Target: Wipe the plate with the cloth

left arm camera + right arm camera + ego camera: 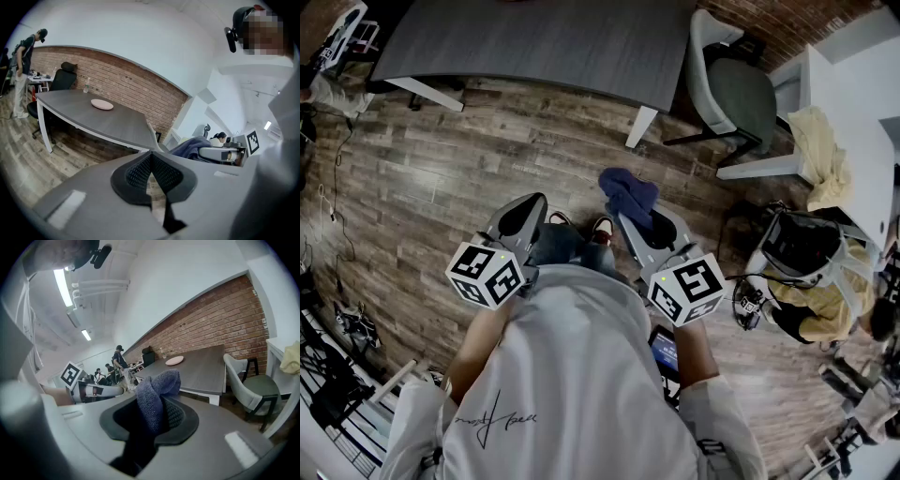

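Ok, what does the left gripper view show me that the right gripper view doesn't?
Only the left gripper view: the left gripper seen head-on, its jaws shut with nothing between them.
Only the right gripper view: the right gripper seen head-on, clamped on the crumpled blue cloth.
Both: the long grey table with the round pale pink plate on it, the red brick wall, a standing person at the far end, and the other gripper seen from the side.
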A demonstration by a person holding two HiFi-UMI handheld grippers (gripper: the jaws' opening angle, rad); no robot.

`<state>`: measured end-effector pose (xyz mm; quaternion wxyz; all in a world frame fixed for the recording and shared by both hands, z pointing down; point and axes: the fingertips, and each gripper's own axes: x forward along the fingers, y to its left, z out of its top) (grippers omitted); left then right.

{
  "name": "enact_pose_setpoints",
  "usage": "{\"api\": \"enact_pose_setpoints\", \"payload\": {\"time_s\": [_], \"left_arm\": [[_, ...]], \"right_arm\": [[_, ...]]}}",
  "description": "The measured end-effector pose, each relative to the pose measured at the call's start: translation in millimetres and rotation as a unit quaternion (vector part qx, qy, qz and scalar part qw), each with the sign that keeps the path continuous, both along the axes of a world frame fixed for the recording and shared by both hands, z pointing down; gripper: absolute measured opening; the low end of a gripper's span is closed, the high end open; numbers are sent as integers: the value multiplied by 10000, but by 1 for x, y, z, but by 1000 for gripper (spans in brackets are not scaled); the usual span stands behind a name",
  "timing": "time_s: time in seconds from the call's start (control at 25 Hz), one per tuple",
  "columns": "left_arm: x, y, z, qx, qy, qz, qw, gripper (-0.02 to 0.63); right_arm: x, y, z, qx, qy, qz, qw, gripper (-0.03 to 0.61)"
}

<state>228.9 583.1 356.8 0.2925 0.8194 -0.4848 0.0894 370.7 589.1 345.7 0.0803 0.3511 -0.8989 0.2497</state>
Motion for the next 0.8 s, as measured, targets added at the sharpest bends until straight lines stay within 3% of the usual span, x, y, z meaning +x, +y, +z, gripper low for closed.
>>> {"api": "enact_pose_setpoints", "payload": {"time_s": [0.32, 0.48, 0.68, 0.8], "left_arm": [[2, -1, -4, 62, -194, -89, 9998, 12], [-10, -6, -7, 128, -202, -341, 9991, 12], [-25, -16, -5, 95, -36, -614, 9981, 12], [-36, -25, -6, 103, 137, -799, 9967, 12]], "right_arm": [[-4, -12, 4, 62, 40, -192, 9998, 86], [-10, -19, 5, 69, 33, -350, 9994, 86], [-26, -25, -26, 138, -985, -775, 9920, 104], [-36, -36, -28, 66, -971, -886, 9913, 107]]}}
